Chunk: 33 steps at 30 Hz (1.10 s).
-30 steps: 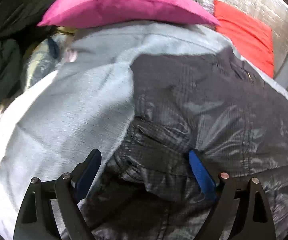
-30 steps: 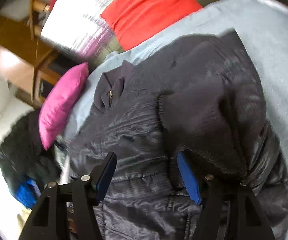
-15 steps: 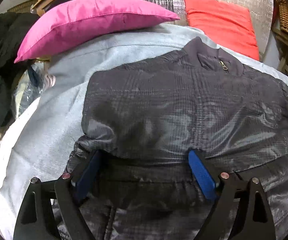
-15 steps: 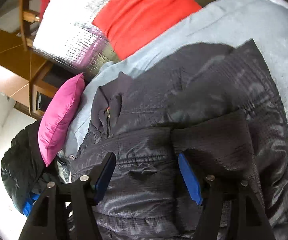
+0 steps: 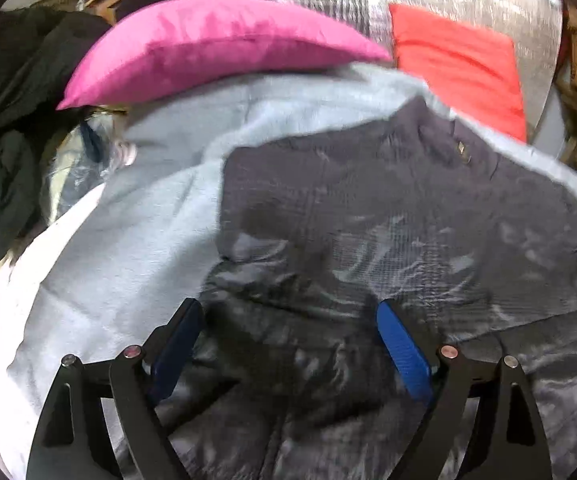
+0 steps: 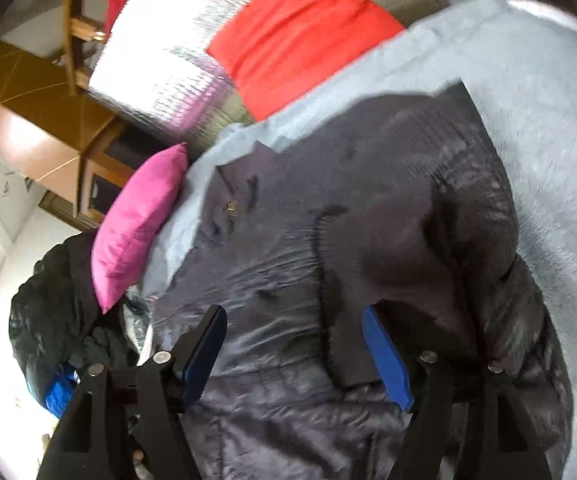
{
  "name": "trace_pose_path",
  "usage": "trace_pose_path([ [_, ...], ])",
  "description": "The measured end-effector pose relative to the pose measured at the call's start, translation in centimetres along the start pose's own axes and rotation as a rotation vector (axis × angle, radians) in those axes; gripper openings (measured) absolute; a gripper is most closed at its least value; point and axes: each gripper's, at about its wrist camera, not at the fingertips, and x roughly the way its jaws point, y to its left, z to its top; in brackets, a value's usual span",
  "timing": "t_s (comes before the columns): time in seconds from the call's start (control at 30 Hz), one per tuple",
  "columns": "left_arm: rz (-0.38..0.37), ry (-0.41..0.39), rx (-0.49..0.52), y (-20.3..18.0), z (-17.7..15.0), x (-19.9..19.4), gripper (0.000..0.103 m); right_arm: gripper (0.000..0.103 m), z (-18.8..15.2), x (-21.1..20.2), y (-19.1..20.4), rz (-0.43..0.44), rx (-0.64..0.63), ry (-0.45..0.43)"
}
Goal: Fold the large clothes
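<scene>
The dark puffer jacket (image 5: 388, 240) lies partly folded on the grey blanket (image 5: 128, 260), sleeve apparently tucked; left gripper (image 5: 288, 344) and right gripper (image 6: 294, 350) gape wide, holding nothing.

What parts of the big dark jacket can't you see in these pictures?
- Left wrist view: the jacket hem is cut off by the bottom edge and the left hand-held gripper.
- Right wrist view: the hem is cut off behind the right hand-held gripper.
- Both views: motion blur hides the zipper detail.
</scene>
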Motion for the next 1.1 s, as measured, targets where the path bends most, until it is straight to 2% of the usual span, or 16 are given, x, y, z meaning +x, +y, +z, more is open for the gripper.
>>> trace_pose_path([
  [0.17,-0.062,-0.053,-0.083,4.4,-2.5,-5.3,0.090,0.074,-3.6,-5.8,0.2,-0.011,-0.043,-0.039],
  [0.3,-0.089,-0.064,-0.160,9.5,-7.7,-10.4,0.090,0.074,-9.9,-12.0,-1.9,-0.047,-0.046,-0.047],
  [0.43,-0.100,-0.021,-0.220,12.7,-13.0,-13.0,0.090,0.074,-16.3,-17.3,-4.5,-0.077,-0.008,-0.065],
  [0.6,-0.118,0.031,-0.262,14.2,-18.3,-15.1,0.090,0.074,-22.6,-21.4,-6.6,-0.090,0.040,-0.090],
  [0.77,-0.132,0.034,-0.271,14.2,-20.5,-15.9,0.090,0.074,-25.5,-22.4,-6.9,-0.084,0.025,-0.090],
  [1.1,-0.158,-0.040,-0.239,14.0,-22.5,-17.5,0.090,0.074,-27.3,-23.3,-6.5,-0.030,-0.018,-0.155],
])
